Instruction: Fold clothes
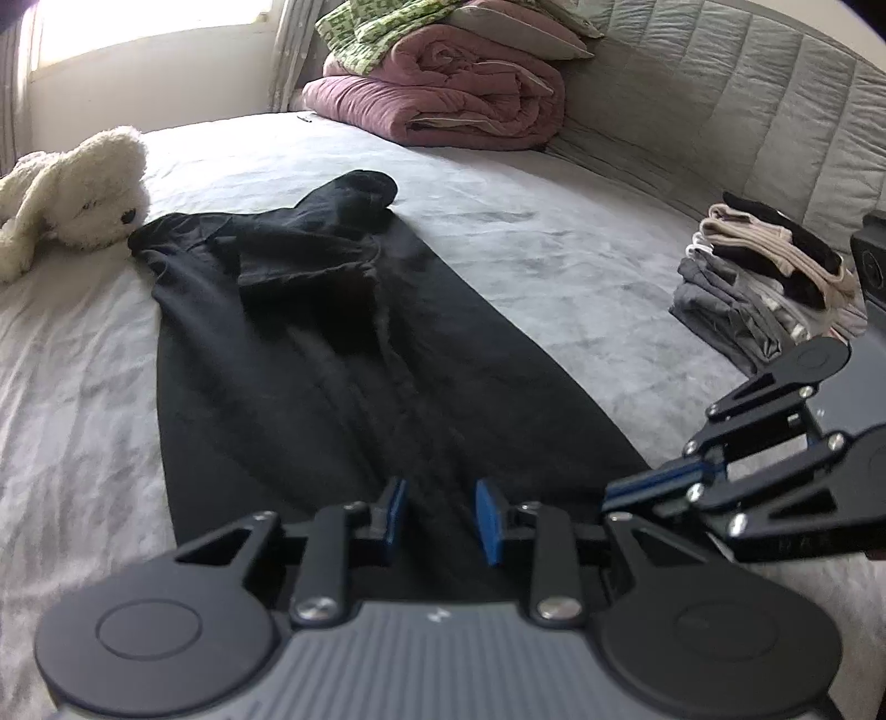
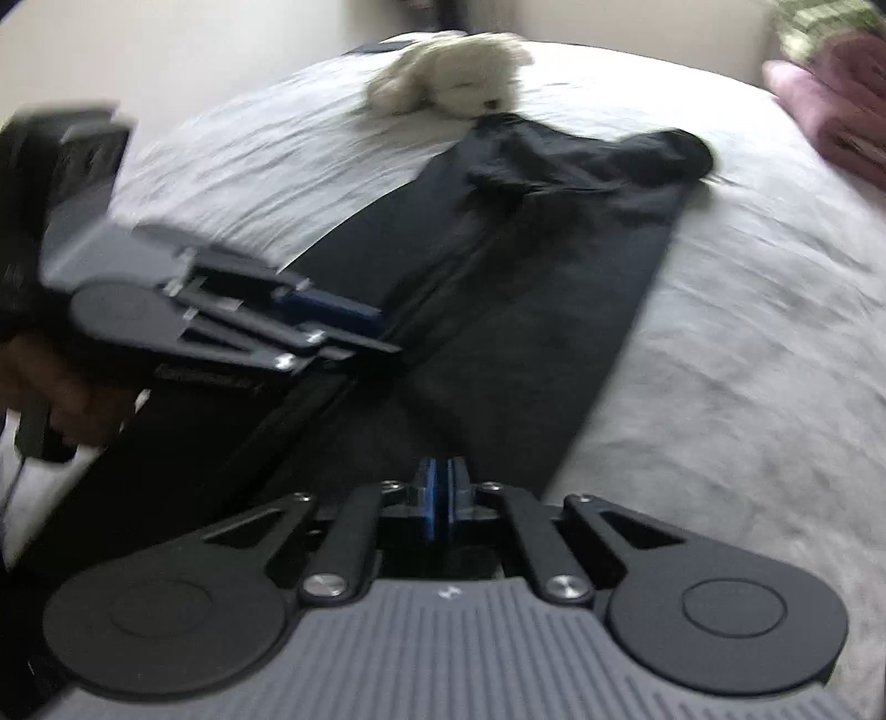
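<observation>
Left tool (image 1: 440,512) jaws parted; right tool (image 2: 441,498) pads pressed together.

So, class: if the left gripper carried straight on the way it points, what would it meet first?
Most likely the long black garment on the bed; the left gripper angles down over it, jaws apart.

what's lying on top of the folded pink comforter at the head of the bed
A green patterned blanket and a grey pillow are piled on the pink comforter. Anything tucked beneath that pile is covered and cannot be seen.
</observation>
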Demonstrator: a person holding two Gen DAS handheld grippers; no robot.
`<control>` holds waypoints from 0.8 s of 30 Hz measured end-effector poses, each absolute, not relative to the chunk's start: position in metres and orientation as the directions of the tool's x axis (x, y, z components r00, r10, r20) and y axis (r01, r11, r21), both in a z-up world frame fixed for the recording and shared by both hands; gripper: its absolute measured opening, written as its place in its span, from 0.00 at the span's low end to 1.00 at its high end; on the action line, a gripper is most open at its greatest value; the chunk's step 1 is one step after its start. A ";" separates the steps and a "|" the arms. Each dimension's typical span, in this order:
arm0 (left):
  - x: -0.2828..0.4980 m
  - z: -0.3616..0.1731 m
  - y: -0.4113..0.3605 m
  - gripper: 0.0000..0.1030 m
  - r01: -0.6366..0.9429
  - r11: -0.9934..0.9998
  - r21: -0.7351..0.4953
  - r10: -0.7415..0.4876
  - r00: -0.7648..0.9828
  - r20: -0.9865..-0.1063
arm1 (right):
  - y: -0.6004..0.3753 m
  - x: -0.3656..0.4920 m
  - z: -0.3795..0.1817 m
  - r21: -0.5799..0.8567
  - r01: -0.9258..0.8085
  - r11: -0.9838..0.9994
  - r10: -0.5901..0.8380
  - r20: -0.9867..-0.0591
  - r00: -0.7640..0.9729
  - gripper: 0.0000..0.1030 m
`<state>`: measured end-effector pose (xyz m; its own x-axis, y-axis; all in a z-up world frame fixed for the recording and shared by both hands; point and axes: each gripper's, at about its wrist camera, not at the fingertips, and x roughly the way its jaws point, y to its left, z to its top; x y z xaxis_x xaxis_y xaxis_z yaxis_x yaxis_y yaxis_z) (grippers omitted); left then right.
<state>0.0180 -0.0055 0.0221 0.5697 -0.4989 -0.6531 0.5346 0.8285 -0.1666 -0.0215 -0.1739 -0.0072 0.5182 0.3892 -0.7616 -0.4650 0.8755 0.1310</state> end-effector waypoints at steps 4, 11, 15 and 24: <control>0.013 0.029 0.000 0.28 0.532 0.825 -0.193 -0.520 0.577 -0.630 | -0.177 -0.037 -0.003 0.124 -0.479 0.869 0.398 -0.750 0.528 0.19; -0.027 0.045 0.008 0.28 0.543 0.820 -0.182 -0.522 0.578 -0.627 | -0.158 -0.070 0.002 0.149 -0.536 0.831 0.456 -0.734 0.503 0.19; -0.072 0.041 0.008 0.28 0.577 0.798 -0.174 -0.535 0.545 -0.645 | -0.146 -0.093 -0.001 0.160 -0.601 0.783 0.508 -0.722 0.470 0.19; -0.112 0.017 0.006 0.21 0.683 0.714 -0.157 -0.573 0.439 -0.692 | -0.131 -0.106 -0.019 0.091 -0.667 0.740 0.493 -0.748 0.444 0.07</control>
